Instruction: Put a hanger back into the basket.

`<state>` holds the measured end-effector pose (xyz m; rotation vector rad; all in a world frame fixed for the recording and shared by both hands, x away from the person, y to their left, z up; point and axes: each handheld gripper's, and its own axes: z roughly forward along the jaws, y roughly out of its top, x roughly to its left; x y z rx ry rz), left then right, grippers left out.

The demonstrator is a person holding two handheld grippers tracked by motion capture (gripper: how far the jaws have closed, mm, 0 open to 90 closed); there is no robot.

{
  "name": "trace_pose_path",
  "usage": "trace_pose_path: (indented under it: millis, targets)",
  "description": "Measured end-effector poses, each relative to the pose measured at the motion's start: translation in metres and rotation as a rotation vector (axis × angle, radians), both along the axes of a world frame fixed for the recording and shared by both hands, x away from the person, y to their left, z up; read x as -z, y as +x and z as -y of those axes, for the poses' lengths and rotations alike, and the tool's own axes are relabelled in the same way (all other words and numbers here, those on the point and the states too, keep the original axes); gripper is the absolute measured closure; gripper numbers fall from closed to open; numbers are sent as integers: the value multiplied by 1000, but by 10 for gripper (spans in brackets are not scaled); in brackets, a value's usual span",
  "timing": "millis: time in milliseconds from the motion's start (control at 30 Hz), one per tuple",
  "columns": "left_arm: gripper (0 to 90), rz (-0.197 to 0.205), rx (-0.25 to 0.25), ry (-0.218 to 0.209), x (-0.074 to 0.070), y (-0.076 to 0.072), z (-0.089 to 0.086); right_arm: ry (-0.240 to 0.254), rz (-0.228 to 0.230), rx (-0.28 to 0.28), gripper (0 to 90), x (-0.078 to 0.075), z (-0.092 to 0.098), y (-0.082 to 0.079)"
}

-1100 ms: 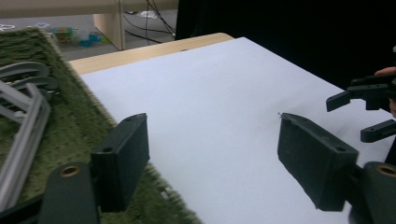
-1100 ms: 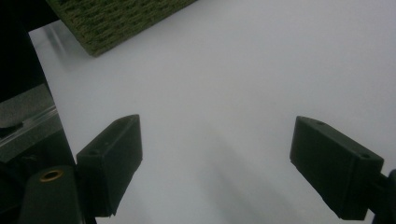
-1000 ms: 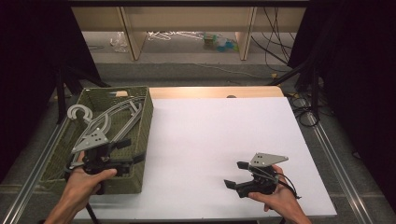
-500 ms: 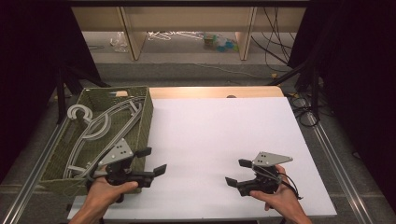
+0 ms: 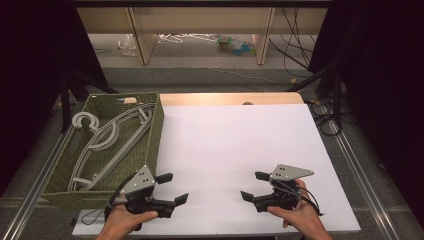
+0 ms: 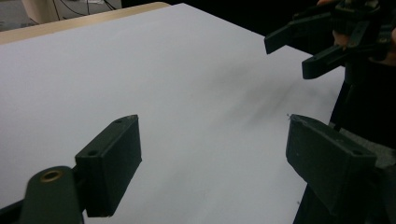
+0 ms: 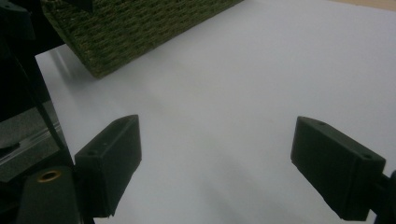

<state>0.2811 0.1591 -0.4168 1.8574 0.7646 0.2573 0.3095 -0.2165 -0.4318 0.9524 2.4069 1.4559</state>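
The left gripper (image 5: 170, 187) hangs low over the near-left part of the white tabletop (image 5: 235, 150), just beside the front corner of the woven green basket (image 5: 156, 131). Its jaws stand wide apart with nothing between them; in the left gripper view only bare white surface lies in the gap. It points across the tabletop toward the right gripper (image 5: 254, 186), which sits at the near right, well apart from the basket, jaws likewise spread wide and empty. The two grippers face each other across the near edge, which reads as a resting or ready pose, not a reach.

The things nearest the work are the grey clothes hangers (image 5: 107, 137), lying flat and overlapped inside the basket, hooks toward its far-left corner. The basket stands at the left edge of the tabletop, so its contents fall naturally to the left hand (image 5: 125, 220); the open white area to its right looks like the place meant for laying the hangers out. The right gripper view catches the basket's woven corner (image 7: 140, 32) at the top left, confirming it aims that way. Neither gripper touches a hanger, so picking them out seems not yet begun at this moment.
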Motion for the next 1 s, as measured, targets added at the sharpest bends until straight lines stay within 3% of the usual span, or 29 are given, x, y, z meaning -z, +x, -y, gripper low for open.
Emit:
trace_pose_path:
  millis: [33, 133, 200, 267, 433, 567, 600, 633, 767, 833, 900, 1000]
  targets:
    - [180, 6, 4, 8, 0, -2, 0, -10, 11, 2, 170, -1, 1, -3]
    - [180, -5, 2, -34, 1, -5, 1, 8, 7, 3, 170, -1, 3, -9]
    - [179, 15, 20, -12, 1, -6, 1, -1, 8, 6, 170, -1, 4, -11]
    - [179, 4, 10, -21, 2, -7, 1, 5, -1, -2, 170, 0, 5, -15]
    - [178, 16, -17, 5, 6, -6, -3, 8, 7, -3, 170, 2, 5, -23]
    - [177, 37, -10, 18, 8, -5, -5, 11, 19, 10, 170, 1, 5, -29]
    - [176, 23, -15, 6, 10, -5, -4, 21, 20, -1, 170, 2, 5, -29]
    - [175, 34, -13, 23, 9, -4, -6, 18, 17, 6, 170, 2, 6, -30]
    - [175, 32, -28, 6, 8, -4, -7, 26, 25, 4, 170, 1, 5, -31]
    - [175, 31, -10, -20, 9, -4, -7, 15, 30, 2, 169, 1, 7, -31]
    - [174, 34, -16, -7, 9, -4, -8, 11, 34, 5, 170, 0, 7, -31]
    - [174, 35, -15, -21, 10, -3, -8, 11, 32, 6, 170, 1, 7, -31]
